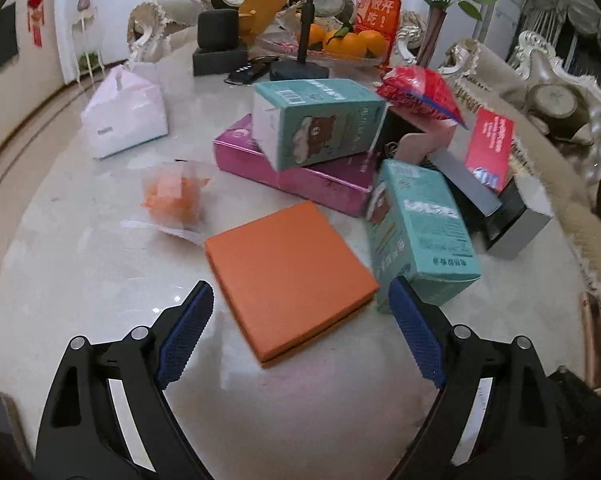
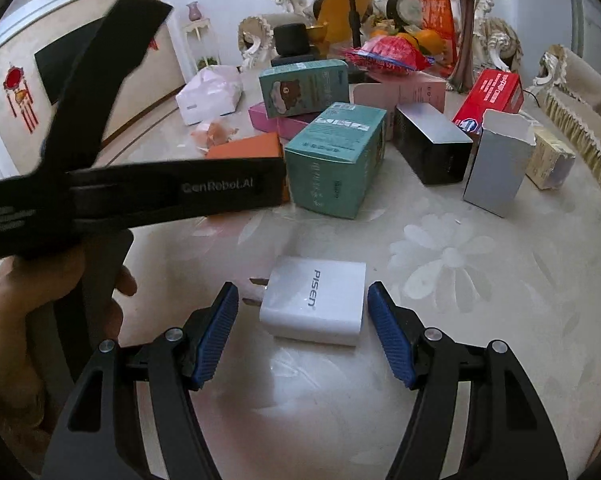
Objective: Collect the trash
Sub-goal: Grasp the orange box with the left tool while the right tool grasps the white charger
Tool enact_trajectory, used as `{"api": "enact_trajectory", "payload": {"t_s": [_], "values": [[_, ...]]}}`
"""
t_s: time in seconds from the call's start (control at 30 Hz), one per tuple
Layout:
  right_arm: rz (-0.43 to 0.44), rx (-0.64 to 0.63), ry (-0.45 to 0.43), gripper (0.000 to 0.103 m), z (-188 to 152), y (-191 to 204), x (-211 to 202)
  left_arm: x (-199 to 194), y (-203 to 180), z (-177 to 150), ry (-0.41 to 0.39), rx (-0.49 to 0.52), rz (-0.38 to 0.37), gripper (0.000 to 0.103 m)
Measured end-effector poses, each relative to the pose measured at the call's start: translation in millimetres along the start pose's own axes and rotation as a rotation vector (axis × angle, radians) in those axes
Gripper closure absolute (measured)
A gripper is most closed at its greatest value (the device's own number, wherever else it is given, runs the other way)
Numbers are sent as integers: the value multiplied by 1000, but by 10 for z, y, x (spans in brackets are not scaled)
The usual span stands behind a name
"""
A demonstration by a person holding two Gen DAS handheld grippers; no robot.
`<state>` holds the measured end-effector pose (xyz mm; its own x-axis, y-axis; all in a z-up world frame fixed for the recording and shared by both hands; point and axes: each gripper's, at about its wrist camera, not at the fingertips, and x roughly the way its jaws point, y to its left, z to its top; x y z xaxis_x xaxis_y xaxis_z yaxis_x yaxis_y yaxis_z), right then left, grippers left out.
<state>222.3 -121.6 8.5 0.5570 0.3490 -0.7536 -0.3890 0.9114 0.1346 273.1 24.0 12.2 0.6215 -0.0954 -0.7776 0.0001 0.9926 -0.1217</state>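
Note:
My left gripper [image 1: 300, 300] is open, its blue pads either side of the near corner of a flat orange box [image 1: 288, 276] on the marble table [image 1: 100, 280]. Two teal bear boxes [image 1: 316, 124] [image 1: 420, 236], a magenta box [image 1: 292, 172] and a clear bag of orange scraps [image 1: 172, 196] lie beyond. My right gripper [image 2: 302, 296] is open around a white PISEN charger [image 2: 316, 304] on the table, not touching it. The left gripper's black body [image 2: 140, 196] crosses the right wrist view at left, held by a hand [image 2: 28, 308].
A white plastic bag [image 1: 124, 116], red snack bag [image 1: 420, 92], red carton [image 1: 490, 148], grey and black boxes [image 2: 496, 164] [image 2: 432, 148], a fruit tray with oranges [image 1: 340, 42], a black stand [image 1: 300, 68] and a vase [image 1: 432, 36] crowd the table. Sofas ring it.

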Motion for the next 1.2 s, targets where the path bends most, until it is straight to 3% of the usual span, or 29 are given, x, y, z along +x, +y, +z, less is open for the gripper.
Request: {"api": "enact_trajectory", "payload": {"t_s": [0.4, 0.57, 0.83, 1.07, 1.2], "values": [[16, -19, 12, 39, 49, -9, 29, 197, 5, 99, 45, -100, 76, 16], [-4, -35, 24, 39, 73, 28, 53, 233, -39, 128, 70, -87, 122, 16], [-41, -87, 24, 42, 35, 114, 56, 133, 21, 6, 34, 6, 59, 20], [-19, -84, -35, 42, -64, 112, -134, -60, 203, -118, -5, -34, -50, 25], [3, -78, -43, 42, -115, 92, -193, -188, 241, -186, -44, -32, -65, 25]]}}
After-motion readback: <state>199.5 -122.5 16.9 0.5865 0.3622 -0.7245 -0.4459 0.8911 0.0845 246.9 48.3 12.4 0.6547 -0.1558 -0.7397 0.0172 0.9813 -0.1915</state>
